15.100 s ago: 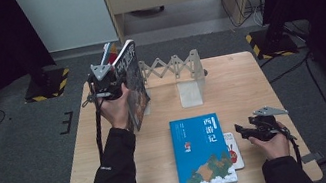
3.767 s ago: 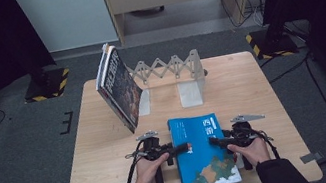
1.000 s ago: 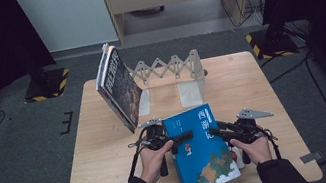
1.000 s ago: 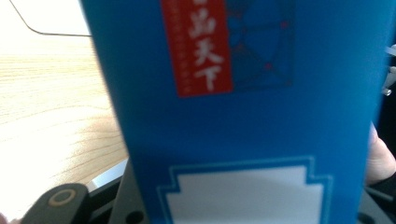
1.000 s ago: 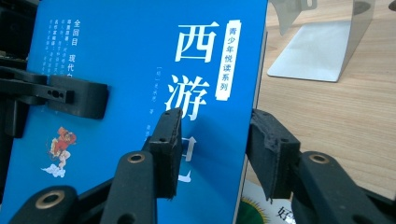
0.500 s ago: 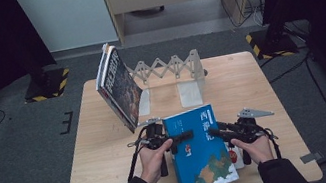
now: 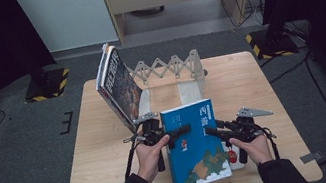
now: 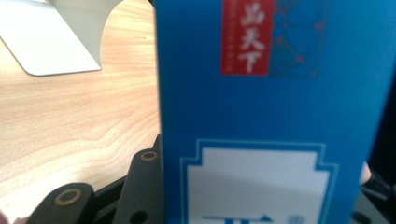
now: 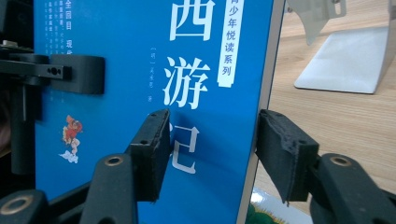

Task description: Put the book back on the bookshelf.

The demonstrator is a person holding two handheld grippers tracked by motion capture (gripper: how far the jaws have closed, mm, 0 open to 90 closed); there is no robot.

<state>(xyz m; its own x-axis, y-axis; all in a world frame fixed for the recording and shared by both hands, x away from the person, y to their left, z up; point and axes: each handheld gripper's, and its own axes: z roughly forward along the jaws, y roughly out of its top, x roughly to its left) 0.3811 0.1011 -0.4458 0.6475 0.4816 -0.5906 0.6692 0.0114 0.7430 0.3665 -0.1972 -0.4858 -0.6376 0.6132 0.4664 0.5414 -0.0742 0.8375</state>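
Blue book (image 7: 194, 144): raised at table's six o'clock, left gripper (image 7: 178, 132) clamping, right gripper (image 7: 214, 132) just loosened astride its edge; shelving pending.

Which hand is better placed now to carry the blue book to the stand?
Left. The left gripper clamps the blue book; the right gripper has just opened, pads apart from it.

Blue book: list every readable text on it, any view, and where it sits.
"西游记" – large white title on the blue book front cover, right gripper view.
"青少年悦读系列" – white strip beside the title; the top character is cut off, so partly a guess.
"品天下" – red label on the other cover, left gripper view.
Small column text at the cover's edge: too small to read.
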